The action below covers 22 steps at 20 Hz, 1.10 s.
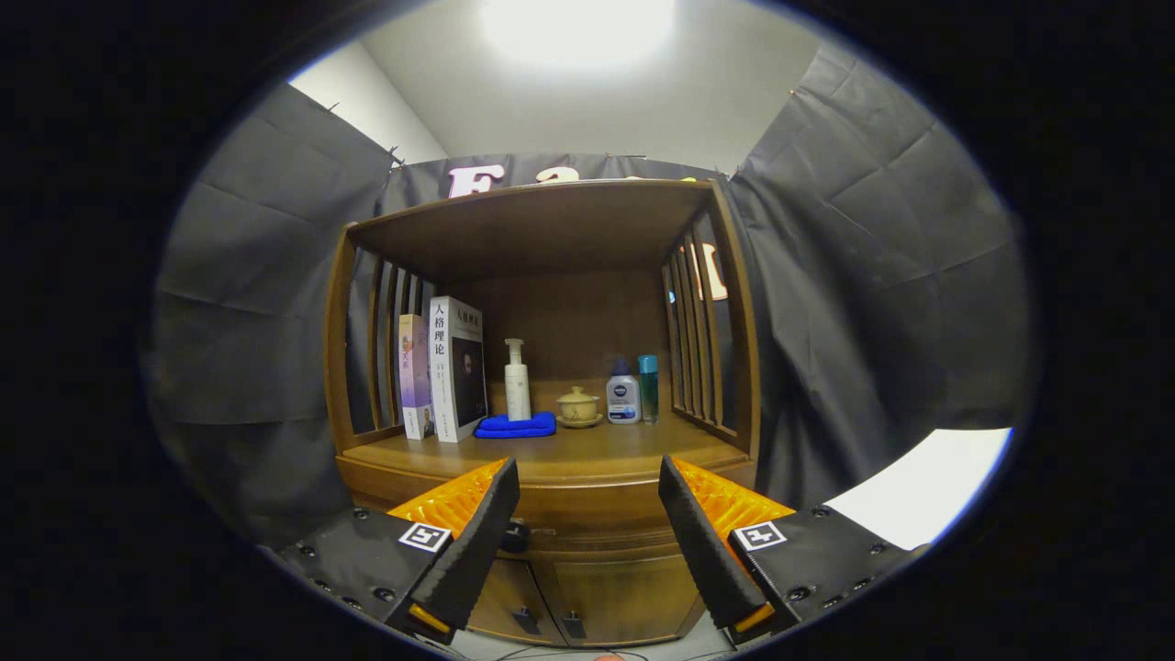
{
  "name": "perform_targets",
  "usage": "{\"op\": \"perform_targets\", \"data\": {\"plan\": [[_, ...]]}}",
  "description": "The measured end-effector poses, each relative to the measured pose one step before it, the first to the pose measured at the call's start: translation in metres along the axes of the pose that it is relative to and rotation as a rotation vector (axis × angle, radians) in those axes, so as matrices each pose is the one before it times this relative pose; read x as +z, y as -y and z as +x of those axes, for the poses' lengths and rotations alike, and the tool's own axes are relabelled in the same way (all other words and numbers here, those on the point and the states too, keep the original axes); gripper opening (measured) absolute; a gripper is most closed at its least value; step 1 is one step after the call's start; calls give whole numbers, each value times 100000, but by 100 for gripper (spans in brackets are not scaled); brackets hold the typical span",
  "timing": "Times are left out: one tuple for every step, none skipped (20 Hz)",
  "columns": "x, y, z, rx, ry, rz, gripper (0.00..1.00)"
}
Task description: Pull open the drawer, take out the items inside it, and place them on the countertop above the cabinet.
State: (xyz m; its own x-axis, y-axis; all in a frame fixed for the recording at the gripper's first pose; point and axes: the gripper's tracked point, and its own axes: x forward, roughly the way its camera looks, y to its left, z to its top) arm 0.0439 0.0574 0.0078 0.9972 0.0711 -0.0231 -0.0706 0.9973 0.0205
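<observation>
Gripper (587, 542) fingers stand apart, holding nothing, aimed at the closed drawer (587, 514) at twelve o'clock just ahead, its dark knob (514, 537) beside the left finger, so opening, emptying and loading the countertop (587, 450) all remain, as I judge it.

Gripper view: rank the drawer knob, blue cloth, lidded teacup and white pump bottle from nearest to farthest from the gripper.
The gripper is open, fingers spread before the cabinet front.
1. Drawer knob: just ahead, beside the left finger.
2. Blue cloth: on the countertop, left of centre.
3. Lidded teacup and white pump bottle: farther back; too close to call.
</observation>
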Motion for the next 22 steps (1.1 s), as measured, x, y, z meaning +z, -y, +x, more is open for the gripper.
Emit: {"op": "perform_targets", "data": {"plan": [[123, -558, 729, 395, 180, -651, 96], [96, -494, 533, 518, 196, -261, 96], [-21, -739, 813, 708, 29, -213, 96], [-50, -590, 722, 600, -202, -452, 96], [-358, -577, 712, 625, -542, -718, 96], [-312, -596, 644, 711, -880, -605, 96], [-434, -565, 563, 752, -909, -424, 96], [-533, -415, 558, 468, -1226, -309, 96], [-697, -442, 643, 433, -1549, 9, 96], [-900, -348, 689, 427, -2125, 101, 96], [-774, -328, 570, 307, -1746, -71, 96], [-812, -137, 617, 148, -2077, -171, 96], [-1019, -182, 472, -83, -2540, -252, 96], [-829, -127, 521, 163, -2104, -462, 96], [-965, -180, 479, 292, -2340, -843, 96], [-899, -176, 396, 183, -2363, -706, 96], [-663, -119, 372, 244, -1882, -300, 96], [-839, -136, 475, 233, -2265, -513, 96], [-778, -261, 208, -183, -1852, -211, 96], [-751, -218, 273, -199, -1686, -263, 97], [-666, -137, 188, -196, -1793, 208, 97], [-691, -242, 132, 471, -1589, 515, 97]]}}
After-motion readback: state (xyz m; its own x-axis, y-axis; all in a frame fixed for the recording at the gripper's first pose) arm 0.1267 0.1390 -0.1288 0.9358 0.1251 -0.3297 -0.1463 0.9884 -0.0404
